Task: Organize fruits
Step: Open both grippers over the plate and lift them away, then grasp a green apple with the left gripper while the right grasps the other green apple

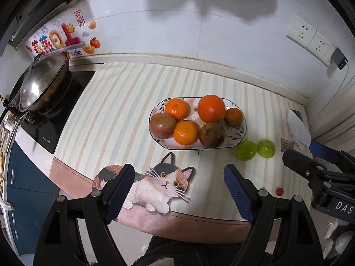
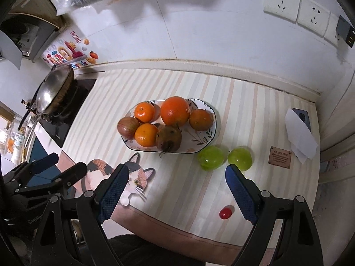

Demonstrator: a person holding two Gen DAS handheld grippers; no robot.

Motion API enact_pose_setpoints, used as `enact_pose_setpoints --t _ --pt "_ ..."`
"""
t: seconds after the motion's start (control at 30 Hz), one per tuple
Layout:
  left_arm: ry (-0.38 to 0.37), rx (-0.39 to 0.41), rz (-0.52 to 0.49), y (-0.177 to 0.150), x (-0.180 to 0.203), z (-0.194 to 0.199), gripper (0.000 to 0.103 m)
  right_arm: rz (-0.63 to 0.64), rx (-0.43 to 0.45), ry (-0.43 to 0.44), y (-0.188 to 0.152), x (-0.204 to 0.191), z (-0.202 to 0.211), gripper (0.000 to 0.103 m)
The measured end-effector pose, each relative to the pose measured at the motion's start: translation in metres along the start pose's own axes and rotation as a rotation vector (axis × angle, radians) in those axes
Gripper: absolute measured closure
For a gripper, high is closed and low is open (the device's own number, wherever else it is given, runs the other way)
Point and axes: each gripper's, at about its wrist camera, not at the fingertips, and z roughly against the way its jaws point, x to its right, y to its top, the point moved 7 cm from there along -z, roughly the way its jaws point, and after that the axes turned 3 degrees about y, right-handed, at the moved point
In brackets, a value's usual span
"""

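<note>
While loose fruit remains: sorting unfinished.
Green fruits (image 2: 210, 157): on worktop (image 2: 177, 188), just beside plate (image 2: 210, 137).
Cherry tomato (image 2: 225, 212): near front edge.
Left tongs (image 1: 179, 190): apart, empty.
Right tongs (image 2: 177, 192): apart, empty.
Next: descend, clamp nearest green fruit gently.

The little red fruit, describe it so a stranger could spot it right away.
Start at the oval plate of oranges and apples on the striped mat. Nearer the front edge, past two green fruits, lies the red fruit, alone. It is far smaller than any other fruit.
</note>
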Motion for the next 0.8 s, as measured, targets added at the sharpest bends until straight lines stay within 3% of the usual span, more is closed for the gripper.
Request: enact_pose_setpoints --t 0.27,0.53,0.7,0.8 --pt "-0.017 -0.016 -0.03 0.003 0.021 -0.014 0.021 -0.095 0.011 0.026 -0.007 0.018 0.002 0.012" --pt "-0.002 -0.048 -0.167 0.011 0.073 -0.07 0.017 -0.343 -0.031 -0.065 -0.036 0.122 -0.044 0.012" --pt "0.033 -0.087 -0.278 0.013 0.109 -0.112 0.017 -0.52 -0.066 0.041 -0.049 0.173 -0.097 0.012" --pt "0.047 -0.115 -0.33 0.009 0.124 -0.134 0.017 -0.558 -0.073 0.061 -0.045 0.184 -0.125 0.012"
